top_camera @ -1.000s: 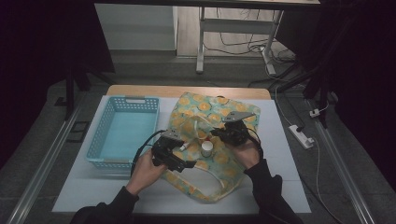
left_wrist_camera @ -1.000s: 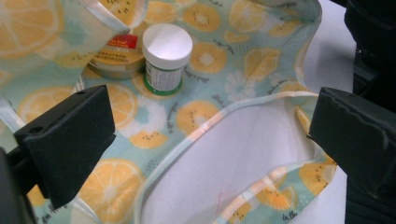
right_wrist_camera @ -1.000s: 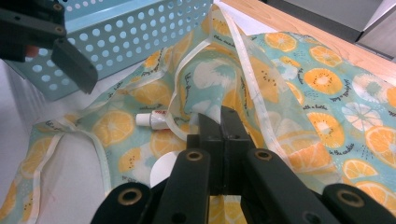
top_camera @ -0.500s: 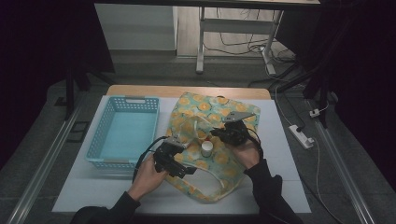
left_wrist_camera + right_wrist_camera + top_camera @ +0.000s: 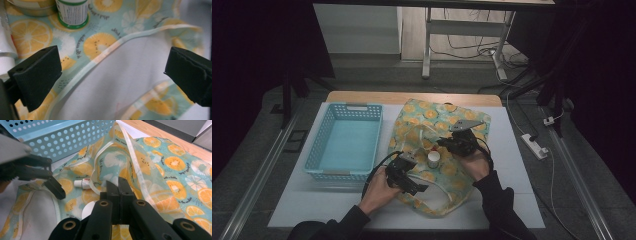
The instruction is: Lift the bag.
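The left gripper's (image 5: 408,176) fingers (image 5: 37,75) stand wide apart, with the bag's (image 5: 447,127) pale handle strap (image 5: 105,53) and white counter (image 5: 512,165) between them, nothing clamped. The right gripper's (image 5: 455,142) fingers (image 5: 118,187) are pressed together over the citrus-print bag, which lies spread on the counter just right of the blue basket (image 5: 344,142). A white bottle (image 5: 433,159) stands on the bag between the two grippers, and a small tube (image 5: 82,183) lies on the fabric near it.

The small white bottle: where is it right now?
In the high view, the bottle stands on the fruit-print bag, between the left tool and the right tool.
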Tool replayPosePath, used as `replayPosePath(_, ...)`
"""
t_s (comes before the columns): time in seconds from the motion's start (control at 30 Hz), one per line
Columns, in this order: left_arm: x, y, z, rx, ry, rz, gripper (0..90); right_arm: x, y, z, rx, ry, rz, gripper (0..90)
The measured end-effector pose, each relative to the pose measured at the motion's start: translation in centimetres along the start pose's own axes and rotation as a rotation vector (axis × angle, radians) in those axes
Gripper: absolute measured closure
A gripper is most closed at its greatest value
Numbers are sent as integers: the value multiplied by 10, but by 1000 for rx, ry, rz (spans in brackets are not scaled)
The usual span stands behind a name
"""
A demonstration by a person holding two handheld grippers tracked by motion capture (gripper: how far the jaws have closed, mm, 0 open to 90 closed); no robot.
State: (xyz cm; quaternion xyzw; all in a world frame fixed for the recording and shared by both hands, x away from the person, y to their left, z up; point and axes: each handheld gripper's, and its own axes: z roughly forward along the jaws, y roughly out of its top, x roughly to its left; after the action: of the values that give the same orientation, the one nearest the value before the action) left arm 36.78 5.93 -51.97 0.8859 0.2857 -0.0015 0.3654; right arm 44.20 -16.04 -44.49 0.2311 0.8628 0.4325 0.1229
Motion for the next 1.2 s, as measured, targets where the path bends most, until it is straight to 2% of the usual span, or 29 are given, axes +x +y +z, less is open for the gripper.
replayPosePath(0.2, 6, -2, 13, 31, 31, 17, 10, 1, 0, 1, 3, 2, -2, 900)
replayPosePath(0.27, 8, -2, 16, 43, 56, 24, 11, 1, 0, 1, 3, 2, -2, 900)
replayPosePath(0.4, 9, 0, 21, 52, 115, 57, 17, 1, 0, 1, 4, 2, -3, 900)
replayPosePath(0.47, 7, 1, 24, 74, 146, 104, 28, 1, 0, 1, 5, 2, -2, 900)
replayPosePath(0.57, 8, 3, 24, 81, 133, 116, 54, 1, 0, 2, 5, 2, -4, 900)
replayPosePath(0.63, 9, 4, 22, 77, 134, 109, 108, 1, 0, 2, 6, 2, -4, 900)
replayPosePath(0.77, 12, 6, 18, 75, 138, 100, 282, 2, 0, 3, 7, 3, -3, 900)
replayPosePath(0.9, 15, 6, 15, 55, 146, 74, 481, 1, 0, 2, 6, 2, -5, 900)
replayPosePath(1.0, 14, 6, 15, 54, 147, 61, 667, 1, 0, 2, 6, 2, -2, 900)
replayPosePath(1.2, 16, 11, 15, 73, 123, 16, 820, 1, 0, 2, 6, 2, -5, 900)
